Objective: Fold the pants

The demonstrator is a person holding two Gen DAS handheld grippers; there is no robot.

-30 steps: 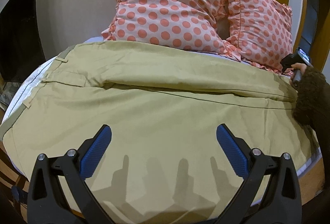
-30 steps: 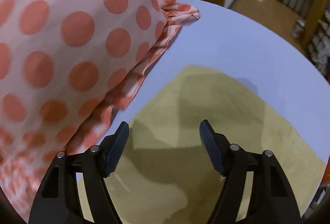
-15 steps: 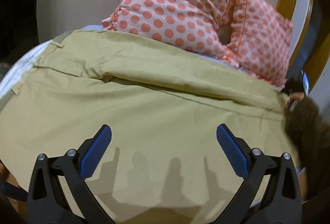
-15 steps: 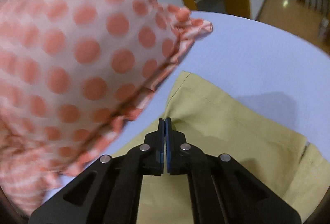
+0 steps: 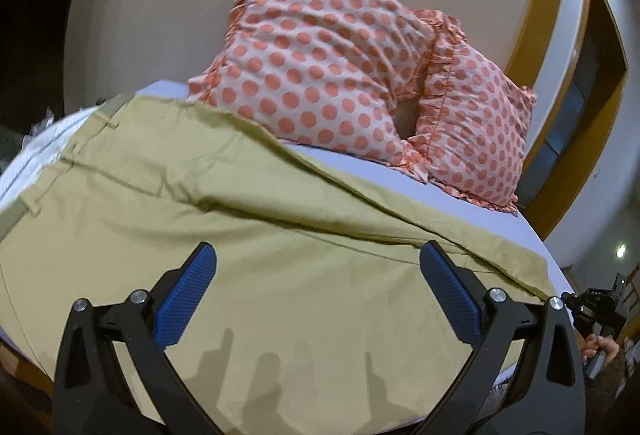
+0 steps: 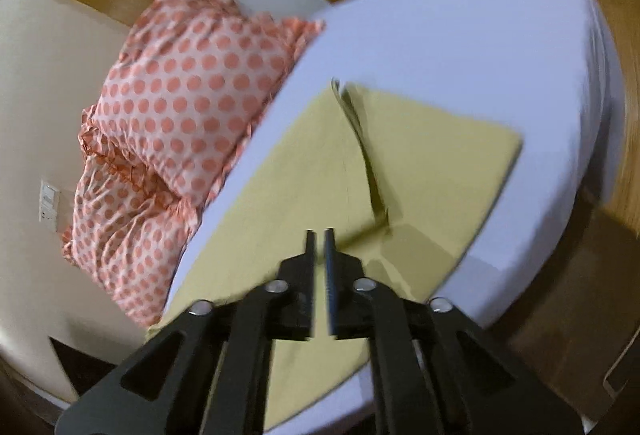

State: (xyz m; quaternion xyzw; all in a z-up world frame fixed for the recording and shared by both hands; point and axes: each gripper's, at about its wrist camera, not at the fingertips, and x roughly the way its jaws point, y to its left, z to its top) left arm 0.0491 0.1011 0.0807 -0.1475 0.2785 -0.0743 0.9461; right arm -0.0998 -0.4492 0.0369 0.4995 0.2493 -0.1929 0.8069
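Observation:
Khaki pants [image 5: 256,235] lie flat across the white bed, waistband at the left, legs reaching right. My left gripper [image 5: 316,287] is open and empty, hovering above the near leg. In the right wrist view the pants [image 6: 420,155] show their leg ends near the bed's corner. My right gripper [image 6: 319,235] is nearly shut with a thin gap, raised above the pants and holding nothing. It also shows in the left wrist view [image 5: 596,307] off the bed's right edge.
Two pink pillows with orange dots [image 5: 340,67] lean against the wall at the head of the bed [image 6: 460,47]. They also show in the right wrist view [image 6: 180,107]. A wooden floor [image 6: 580,275] lies past the bed's edge.
My right gripper shut on the leg hem, then pulled back and up, away from the pants, with a small gap between the fingers. The left gripper stayed open and tilted upward.

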